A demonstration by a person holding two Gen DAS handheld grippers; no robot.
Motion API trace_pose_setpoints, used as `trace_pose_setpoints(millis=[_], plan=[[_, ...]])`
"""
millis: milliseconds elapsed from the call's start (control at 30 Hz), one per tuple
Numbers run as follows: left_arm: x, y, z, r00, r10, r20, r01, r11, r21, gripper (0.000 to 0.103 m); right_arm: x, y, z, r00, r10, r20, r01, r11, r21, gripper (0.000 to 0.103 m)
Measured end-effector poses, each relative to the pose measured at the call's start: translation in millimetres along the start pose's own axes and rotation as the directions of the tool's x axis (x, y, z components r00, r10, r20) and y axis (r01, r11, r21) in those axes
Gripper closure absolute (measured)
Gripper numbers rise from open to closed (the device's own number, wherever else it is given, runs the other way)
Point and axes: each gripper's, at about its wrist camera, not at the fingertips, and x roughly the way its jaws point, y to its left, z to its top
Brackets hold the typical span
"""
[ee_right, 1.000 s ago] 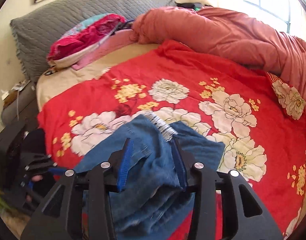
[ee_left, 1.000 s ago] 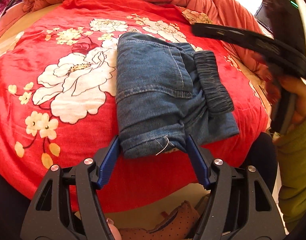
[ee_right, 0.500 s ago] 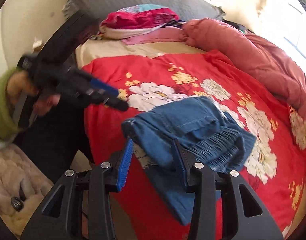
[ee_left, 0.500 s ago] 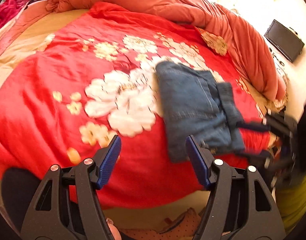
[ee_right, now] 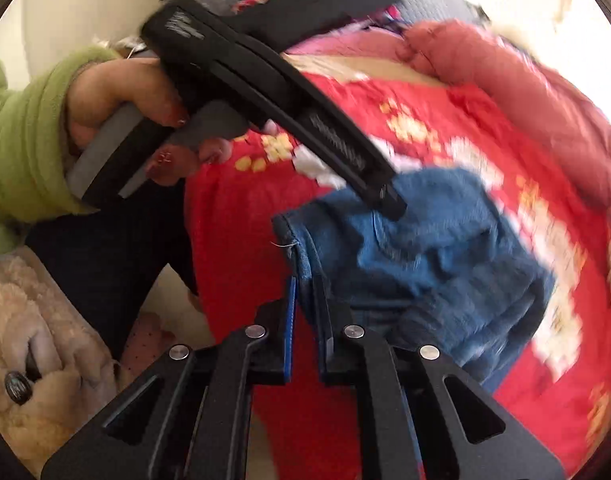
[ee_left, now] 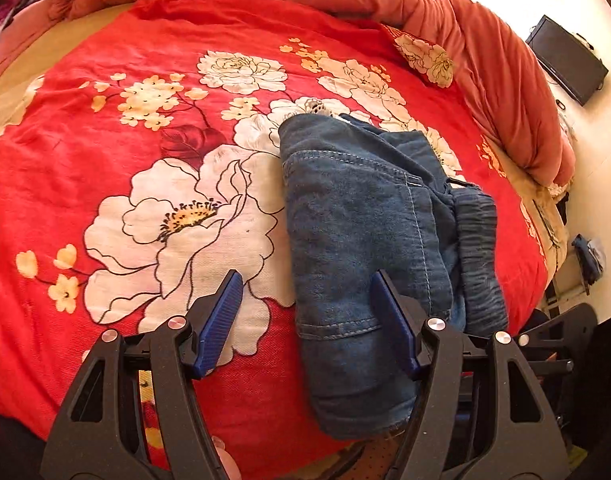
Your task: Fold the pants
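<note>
Gripping only a thin denim edge at 6 o'clock of the pants point(ee_right: 425, 248), our right gripper point(ee_right: 304, 312) risks unrolling the fold; left gripper point(ee_left: 305, 312) gapes wide, empty.

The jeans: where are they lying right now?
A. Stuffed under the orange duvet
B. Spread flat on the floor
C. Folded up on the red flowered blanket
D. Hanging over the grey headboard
C: the jeans sit as a folded bundle on the red flowered blanket.
</note>
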Motion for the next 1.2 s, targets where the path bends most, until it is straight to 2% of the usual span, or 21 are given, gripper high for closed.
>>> trace_pose_setpoints(millis=[200, 300, 333, 367, 500, 533, 633, 800, 900, 967, 1100, 1200], plan=[[-4, -6, -3, 0.999, 0.029, 0.021, -0.029, 0.999, 0.022, 0.044, -2, -8, -6, 0.999, 0.021, 0.037, -0.024, 0.994, 0.107, 0.092], [-8, -11, -2, 0.998, 0.044, 0.037, -0.045, 0.998, 0.035, 0.044, -18, -14, -6, 0.995, 0.029, 0.098, -0.047, 0.981, 0.190, 0.069], [-10, -13, -3, 0.998, 0.046, 0.043, -0.048, 0.998, 0.040, 0.044, -26, -15, -6, 0.992, 0.020, 0.125, -0.048, 0.975, 0.218, 0.051], [-11, -14, -3, 0.998, 0.044, 0.048, -0.047, 0.998, 0.044, 0.044, -35, -16, -8, 0.988, 0.002, 0.157, -0.042, 0.968, 0.249, 0.047], [-16, -21, -4, 0.998, 0.037, 0.057, -0.041, 0.998, 0.057, 0.044, -60, -21, -13, 0.974, -0.051, 0.220, -0.025, 0.944, 0.329, 0.047], [-17, -23, -4, 0.998, 0.036, 0.060, -0.040, 0.997, 0.061, 0.044, -65, -23, -12, 0.972, -0.066, 0.227, -0.017, 0.938, 0.345, 0.044], [-19, -28, -5, 0.997, 0.035, 0.067, -0.040, 0.997, 0.072, 0.044, -78, -36, -17, 0.961, -0.130, 0.245, 0.017, 0.909, 0.416, 0.022], [-22, -34, -4, 0.996, 0.041, 0.075, -0.048, 0.995, 0.088, 0.044, -96, -62, -31, 0.945, -0.236, 0.226, 0.084, 0.844, 0.530, 0.017], [-22, -37, -2, 0.996, 0.041, 0.079, -0.048, 0.994, 0.096, 0.044, -99, -74, -40, 0.941, -0.276, 0.198, 0.114, 0.805, 0.582, 0.011], [-22, -38, -2, 0.996, 0.042, 0.081, -0.050, 0.994, 0.097, 0.044, -97, -82, -42, 0.939, -0.295, 0.179, 0.130, 0.784, 0.607, 0.011], [-14, -33, 1, 0.996, 0.053, 0.075, -0.059, 0.995, 0.086, 0.038, -84, -101, -44, 0.946, -0.301, 0.120, 0.151, 0.739, 0.657, 0.008], [-3, -24, 4, 0.997, 0.052, 0.057, -0.055, 0.997, 0.053, 0.037, -64, -119, -47, 0.963, -0.259, 0.079, 0.133, 0.706, 0.696, 0.008]])
